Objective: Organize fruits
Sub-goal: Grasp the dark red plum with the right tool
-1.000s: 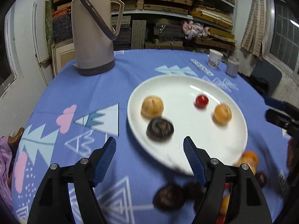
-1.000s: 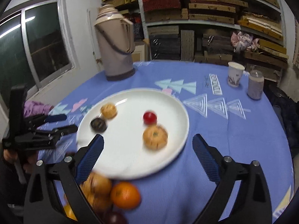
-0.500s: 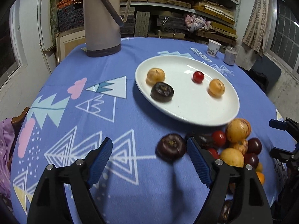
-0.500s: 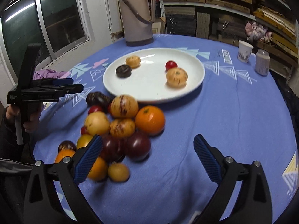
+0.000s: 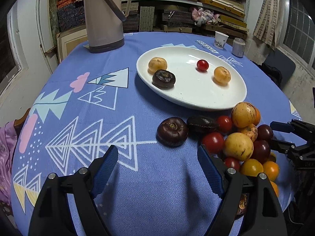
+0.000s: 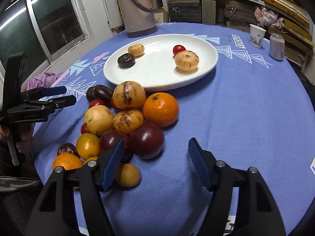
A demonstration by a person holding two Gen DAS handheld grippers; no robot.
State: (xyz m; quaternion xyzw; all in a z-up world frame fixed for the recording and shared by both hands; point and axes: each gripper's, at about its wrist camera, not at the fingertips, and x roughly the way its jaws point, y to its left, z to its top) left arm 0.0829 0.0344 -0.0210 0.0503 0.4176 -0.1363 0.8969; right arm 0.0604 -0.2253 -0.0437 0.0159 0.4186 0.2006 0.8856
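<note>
Nearest, the right gripper (image 6: 155, 157) is closing on bare cloth beside the fruit pile (image 6: 126, 118), the left gripper (image 5: 157, 167) gapes empty just short of a dark fruit (image 5: 172, 131), perhaps a tomato, and beyond, the white plate (image 5: 196, 98) holds four fruits.

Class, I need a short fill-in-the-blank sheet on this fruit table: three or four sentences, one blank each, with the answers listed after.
1. The white plate holds ___ pieces of fruit.
2. The only red fruit on the plate is a small ___.
3. The big orange lies on the blue ___, not on the plate.
4. Behind the plate stands a tall beige ___ with a handle.

Missing words: four; tomato; tablecloth; thermos jug
</note>
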